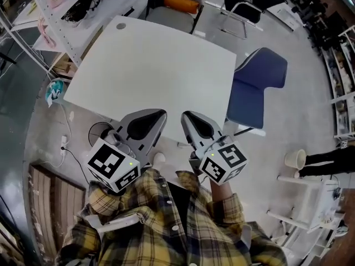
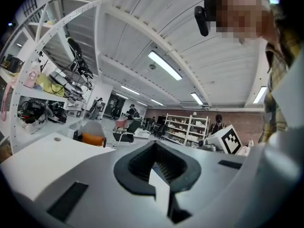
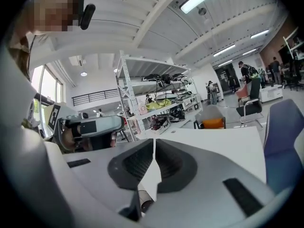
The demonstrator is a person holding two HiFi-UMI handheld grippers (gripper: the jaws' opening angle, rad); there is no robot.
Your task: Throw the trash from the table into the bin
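Head view is showing left gripper (image 1: 159,115) and right gripper (image 1: 188,117) clenched empty by a bare table (image 1: 155,65), so I'm risking chasing trash nowhere visible.

Grey floor (image 1: 288,32), white table (image 1: 155,65), blue chair (image 1: 258,87), metal shelving (image 1: 55,13), strip lights (image 2: 164,65)
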